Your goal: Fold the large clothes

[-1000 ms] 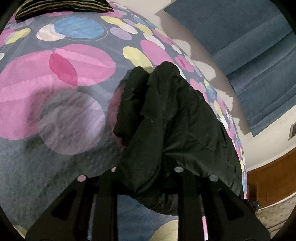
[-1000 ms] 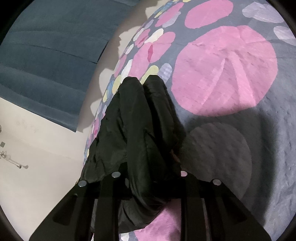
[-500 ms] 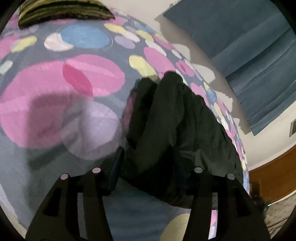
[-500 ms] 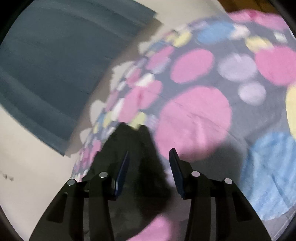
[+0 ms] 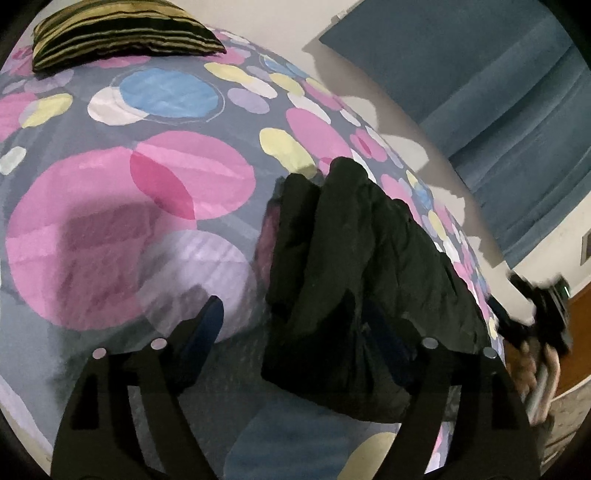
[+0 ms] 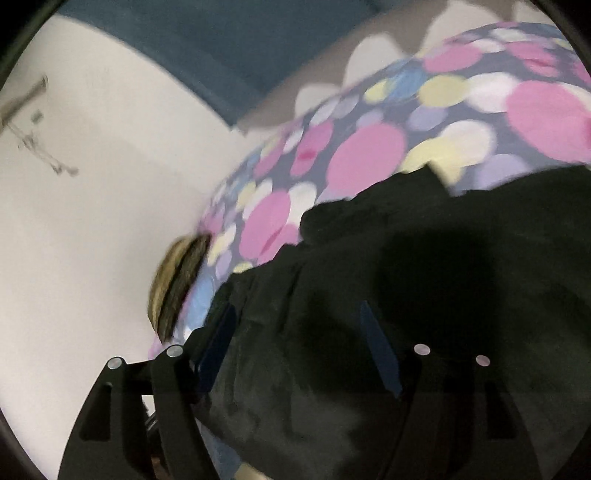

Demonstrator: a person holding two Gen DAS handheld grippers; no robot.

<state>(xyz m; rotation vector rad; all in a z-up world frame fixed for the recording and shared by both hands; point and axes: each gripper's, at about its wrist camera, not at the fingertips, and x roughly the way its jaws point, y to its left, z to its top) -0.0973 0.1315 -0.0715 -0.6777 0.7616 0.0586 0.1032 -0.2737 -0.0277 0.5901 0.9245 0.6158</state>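
A black garment [image 5: 369, 273] lies folded in a long bundle on the dotted bedspread [image 5: 110, 229]. My left gripper [image 5: 295, 336] is open, its fingers spread wide, with the near end of the garment between and under them. In the blurred right wrist view my right gripper [image 6: 299, 343] is open just over the black garment [image 6: 388, 314], which fills the lower right. The right gripper and the hand holding it also show at the right edge of the left wrist view [image 5: 543, 314].
A striped yellow and black cushion [image 5: 122, 33] lies at the far end of the bed and also shows in the right wrist view [image 6: 177, 284]. A blue curtain [image 5: 498, 92] hangs on the wall beyond the bed. A cream wall [image 6: 92, 221] is at the left.
Both grippers were shut on the garment and have opened, letting it go. The right gripper has swung round and now looks across the garment. The left has drawn back a little.
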